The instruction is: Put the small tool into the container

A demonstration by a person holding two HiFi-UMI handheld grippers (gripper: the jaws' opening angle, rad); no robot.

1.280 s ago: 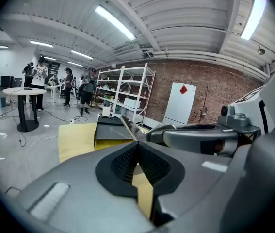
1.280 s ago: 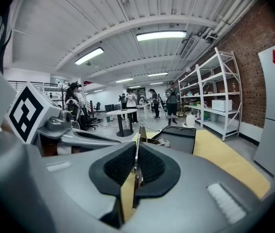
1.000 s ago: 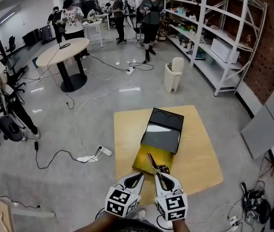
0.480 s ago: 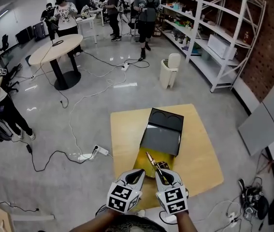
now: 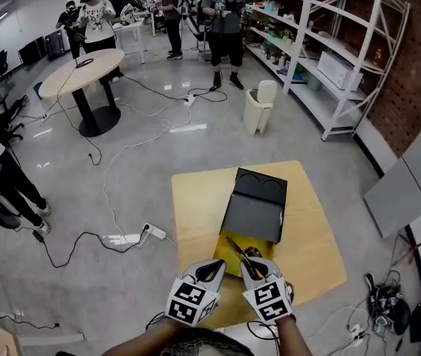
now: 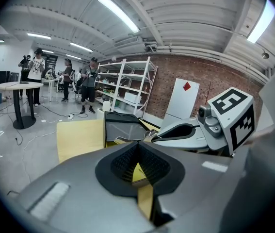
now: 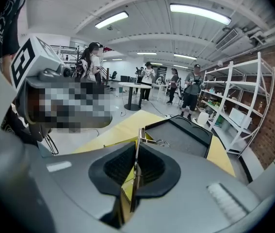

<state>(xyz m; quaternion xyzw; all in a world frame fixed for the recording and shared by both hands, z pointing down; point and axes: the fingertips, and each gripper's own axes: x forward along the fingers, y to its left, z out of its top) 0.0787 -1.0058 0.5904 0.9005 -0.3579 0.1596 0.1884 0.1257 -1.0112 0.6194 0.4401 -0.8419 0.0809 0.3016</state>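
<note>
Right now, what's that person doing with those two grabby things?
A person holds a gripper in each hand over a table. The right gripper is shut on a thin metal tool, which points at the open box with the yellow inside. The left gripper is shut on nothing, right beside it. The tool isn't in the box yet.

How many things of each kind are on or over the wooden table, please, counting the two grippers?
grippers: 2, the left gripper and the right gripper
small metal tool: 1, clamped in the right gripper
black box: 1, with yellow showing at its near end
Total: 4
</note>
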